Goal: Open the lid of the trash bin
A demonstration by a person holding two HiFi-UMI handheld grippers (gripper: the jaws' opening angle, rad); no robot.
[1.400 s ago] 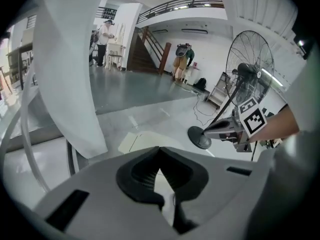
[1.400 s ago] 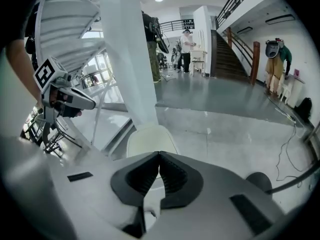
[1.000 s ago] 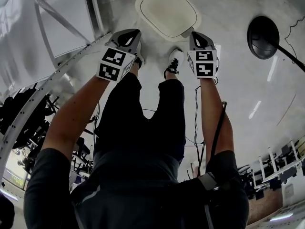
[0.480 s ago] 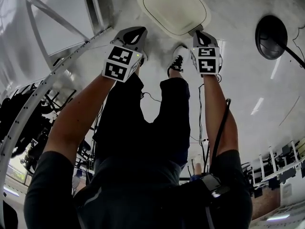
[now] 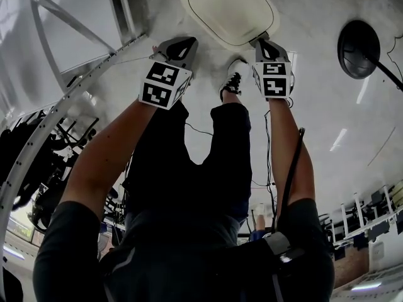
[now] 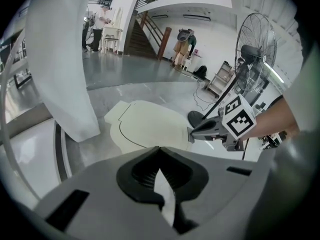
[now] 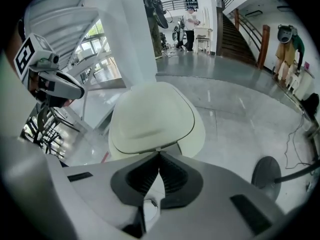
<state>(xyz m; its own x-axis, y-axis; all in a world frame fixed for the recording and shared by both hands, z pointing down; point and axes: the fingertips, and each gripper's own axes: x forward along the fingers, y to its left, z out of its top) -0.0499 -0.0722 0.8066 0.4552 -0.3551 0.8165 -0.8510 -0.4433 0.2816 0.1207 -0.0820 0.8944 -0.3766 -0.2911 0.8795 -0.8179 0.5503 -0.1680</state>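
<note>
Down past black trousers (image 5: 189, 168) to a white shoe (image 5: 233, 79). Left of it, left gripper (image 5: 181, 44), jaws pressed together on nothing, tips near the left side of the bin (image 7: 198, 134). Right of the shoe, right gripper (image 5: 259, 41), jaws likewise closed tight, tips touching the near right corner of the cream lid (image 5: 228, 8); pinch on its edge not discernible. Lid down flat on the bin, just beyond the shoe. Off to the right, black fan base (image 5: 357, 48) on grey floor (image 5: 315, 106). Farther back, white column (image 6: 65, 59) and stairs (image 6: 145, 34).
</note>
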